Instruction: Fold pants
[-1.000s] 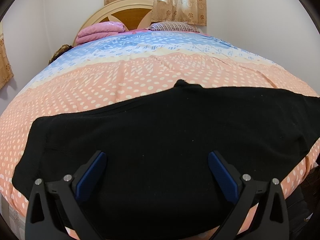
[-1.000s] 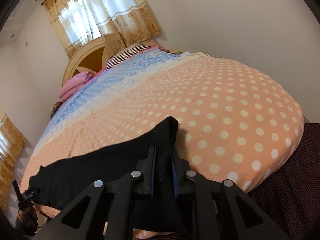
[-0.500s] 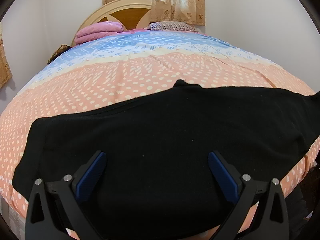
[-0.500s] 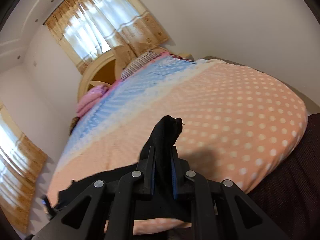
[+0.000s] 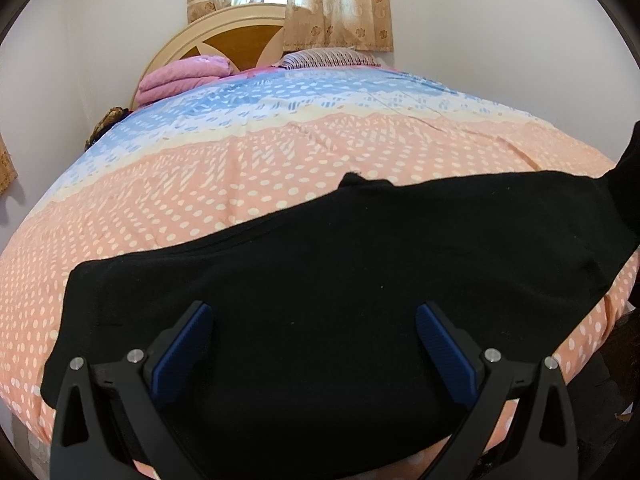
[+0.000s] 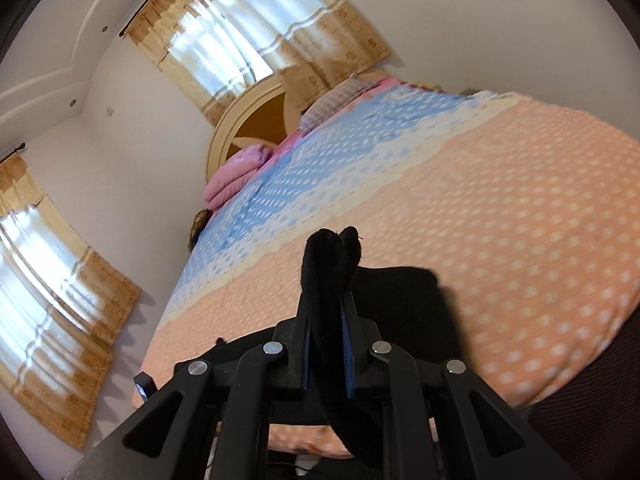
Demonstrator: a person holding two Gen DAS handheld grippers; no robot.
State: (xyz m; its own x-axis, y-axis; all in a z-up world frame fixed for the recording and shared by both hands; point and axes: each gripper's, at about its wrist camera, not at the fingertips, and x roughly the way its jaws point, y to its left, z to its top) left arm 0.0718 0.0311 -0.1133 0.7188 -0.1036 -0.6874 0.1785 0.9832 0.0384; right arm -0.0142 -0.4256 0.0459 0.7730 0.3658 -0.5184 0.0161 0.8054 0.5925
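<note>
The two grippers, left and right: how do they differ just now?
The left gripper has its jaws wide apart and holds nothing, only hovering over the black pants. The right gripper is shut on one end of the pants, lifted off the bed. Both have black frames and blue pads.

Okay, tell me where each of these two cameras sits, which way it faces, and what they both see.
Left wrist: on the left gripper, jaws open, looking down over the black pants on the bed toward the headboard.
Right wrist: on the right gripper, shut on a raised end of the pants, tilted, facing up the bed toward the curtains.
Shared: pants, bed, headboard, pink blanket, curtains.
</note>
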